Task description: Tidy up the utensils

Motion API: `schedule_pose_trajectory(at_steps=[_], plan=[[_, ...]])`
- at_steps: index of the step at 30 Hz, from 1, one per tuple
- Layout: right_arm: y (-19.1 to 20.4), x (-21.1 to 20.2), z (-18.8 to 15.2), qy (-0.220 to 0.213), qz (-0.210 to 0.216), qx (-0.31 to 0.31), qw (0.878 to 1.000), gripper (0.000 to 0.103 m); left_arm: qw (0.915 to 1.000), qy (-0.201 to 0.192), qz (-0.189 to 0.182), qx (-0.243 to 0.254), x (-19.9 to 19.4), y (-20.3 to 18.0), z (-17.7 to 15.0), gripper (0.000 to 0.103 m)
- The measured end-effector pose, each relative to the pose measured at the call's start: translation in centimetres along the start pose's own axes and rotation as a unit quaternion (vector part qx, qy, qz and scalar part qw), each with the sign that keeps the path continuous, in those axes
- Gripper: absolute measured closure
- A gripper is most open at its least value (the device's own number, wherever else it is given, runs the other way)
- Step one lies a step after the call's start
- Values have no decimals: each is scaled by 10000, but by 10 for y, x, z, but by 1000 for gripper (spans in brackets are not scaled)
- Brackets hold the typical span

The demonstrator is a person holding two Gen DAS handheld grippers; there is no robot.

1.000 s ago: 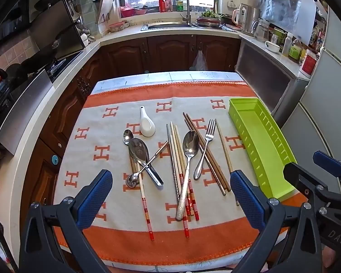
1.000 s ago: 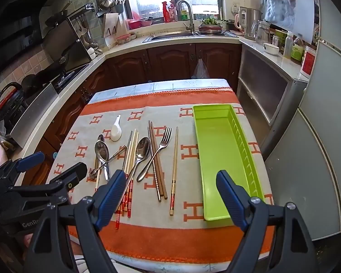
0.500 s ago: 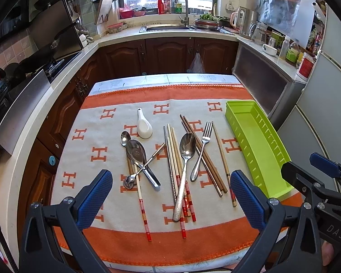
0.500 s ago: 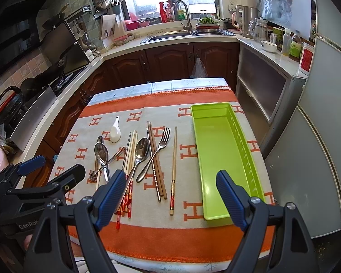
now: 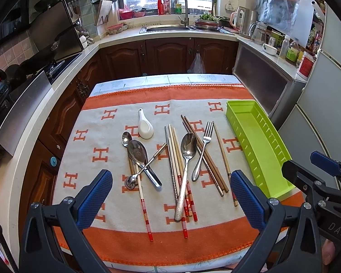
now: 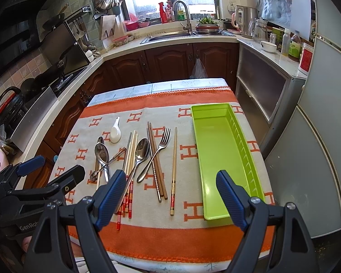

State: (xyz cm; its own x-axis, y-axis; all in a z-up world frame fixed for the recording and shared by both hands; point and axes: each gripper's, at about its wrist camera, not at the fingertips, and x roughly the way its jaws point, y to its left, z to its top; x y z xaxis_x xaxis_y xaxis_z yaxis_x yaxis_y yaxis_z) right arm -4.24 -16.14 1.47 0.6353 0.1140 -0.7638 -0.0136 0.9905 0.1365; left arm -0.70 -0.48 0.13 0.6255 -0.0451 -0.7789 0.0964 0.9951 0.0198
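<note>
Two blue-padded jaws of the left gripper stand wide apart in the left wrist view, holding nothing, above the near orange border of the orange-and-grey patterned tablecloth. The utensils lie loose on the cloth between and beyond the jaws. A white ceramic soup spoon sits farthest back. Near it a small steel spoon touches a broad steel ladle-shaped spoon, and a slim steel teaspoon lies crossed over that one. A bundle of pale chopsticks with red ends runs toward the camera, with a large steel tablespoon resting on top. A steel fork lies tilted across a pair of dark brown chopsticks, and a single light wooden chopstick lies just to the right. The long lime-green plastic tray stands empty at the cloth's right edge, well apart from the spoons. Part of the right gripper shows at the lower right corner.

In the right wrist view the right gripper is likewise spread wide and grips nothing, hovering over the near end of the cloth; its right pad overlaps the near end of the green tray, its left pad the red chopstick ends. The fork, the tablespoon and the lone chopstick lie between the pads farther back. The left gripper's frame is visible at the lower left.
</note>
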Motion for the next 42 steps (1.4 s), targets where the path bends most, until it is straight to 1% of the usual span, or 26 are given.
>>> schedule_pose_trajectory(at_steps=[3, 17, 24, 28, 30, 33, 35, 42], plan=[[0, 0, 0, 8, 20, 4, 10000, 24, 10000, 18, -11, 8, 1, 2, -1, 1], [4, -1, -1, 5, 30, -11, 10000, 26, 9998, -12, -132, -115, 2, 11, -2, 1], [10, 2, 0, 72, 24, -53, 10000, 28, 9997, 96, -171, -111, 7, 14, -4, 1], [12, 2, 0, 82, 6, -73, 9999, 29, 9998, 87, -169, -104, 8, 14, -4, 1], [12, 3, 0, 83, 11, -70, 9999, 30, 9998, 52, -154, -87, 8, 15, -4, 1], [14, 5, 0, 128, -18, -95, 9999, 35, 9998, -15, -198, -71, 6, 16, -2, 1], [14, 8, 2, 183, -14, -87, 9998, 36, 9996, -80, -246, -61, 4, 17, -1, 1], [18, 10, 5, 182, -43, -129, 9997, 37, 9990, -283, -329, -43, 1, 22, 4, 1]])
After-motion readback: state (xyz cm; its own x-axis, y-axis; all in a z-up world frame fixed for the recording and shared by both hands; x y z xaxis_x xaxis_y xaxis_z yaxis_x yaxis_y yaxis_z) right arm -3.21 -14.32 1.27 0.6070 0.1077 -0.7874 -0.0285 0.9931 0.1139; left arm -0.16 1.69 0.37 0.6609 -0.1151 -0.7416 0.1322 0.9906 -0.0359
